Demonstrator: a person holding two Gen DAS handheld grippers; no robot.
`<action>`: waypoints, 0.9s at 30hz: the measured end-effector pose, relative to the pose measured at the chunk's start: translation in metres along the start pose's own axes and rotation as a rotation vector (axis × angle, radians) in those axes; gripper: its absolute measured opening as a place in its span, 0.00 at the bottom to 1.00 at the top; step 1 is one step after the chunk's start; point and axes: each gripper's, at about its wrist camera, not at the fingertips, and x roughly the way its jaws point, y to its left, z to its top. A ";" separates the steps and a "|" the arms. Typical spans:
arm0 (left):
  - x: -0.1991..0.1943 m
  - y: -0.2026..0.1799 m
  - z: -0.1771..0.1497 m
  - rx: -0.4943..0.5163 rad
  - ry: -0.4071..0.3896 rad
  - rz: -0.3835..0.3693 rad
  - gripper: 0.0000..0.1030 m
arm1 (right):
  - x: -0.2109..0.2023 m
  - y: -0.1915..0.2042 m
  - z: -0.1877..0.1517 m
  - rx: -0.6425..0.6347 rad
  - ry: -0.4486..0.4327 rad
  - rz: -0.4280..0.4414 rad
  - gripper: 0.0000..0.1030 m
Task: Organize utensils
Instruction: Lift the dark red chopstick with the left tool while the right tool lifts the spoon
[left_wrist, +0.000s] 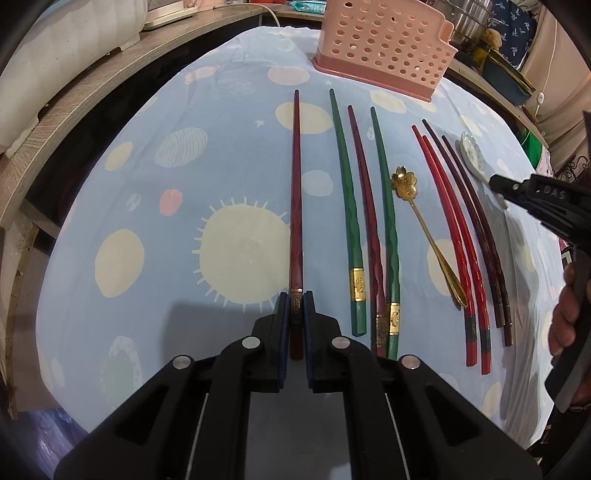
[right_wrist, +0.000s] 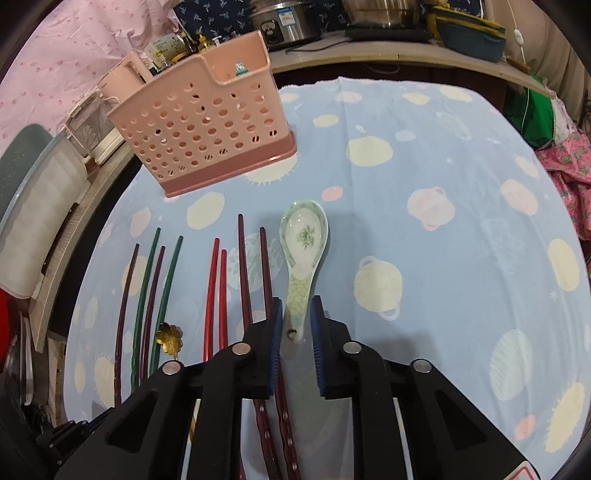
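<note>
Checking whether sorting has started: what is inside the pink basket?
Through the open top of the pink basket, the right wrist view shows only a small teal-and-white item against the back wall. No utensil handles stick up. The perforated front wall covers the lower interior, so the bottom cannot be seen.

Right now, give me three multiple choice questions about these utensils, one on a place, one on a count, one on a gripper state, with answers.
1. The gold flower spoon lies between:
A. green chopsticks and red chopsticks
B. basket and table edge
C. two ceramic spoons

2. How many green chopsticks?
A. one
B. two
C. four

3. The left gripper is:
A. wide open over bare cloth
B. shut on the dark red chopstick
C. holding the pink basket

Answers: 1 A, green lies left of it, red right. 2 B, two green sticks show. 3 B, its pads press the chopstick's banded end.
</note>
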 end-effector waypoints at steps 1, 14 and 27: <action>0.000 0.000 0.000 -0.002 0.001 -0.002 0.07 | 0.003 -0.001 -0.001 0.004 0.006 0.001 0.12; 0.000 0.001 -0.002 -0.005 -0.018 -0.005 0.07 | 0.013 -0.013 -0.013 0.021 0.003 0.029 0.09; -0.035 0.008 -0.003 -0.036 -0.082 -0.042 0.07 | -0.048 -0.009 -0.022 -0.015 -0.092 0.011 0.07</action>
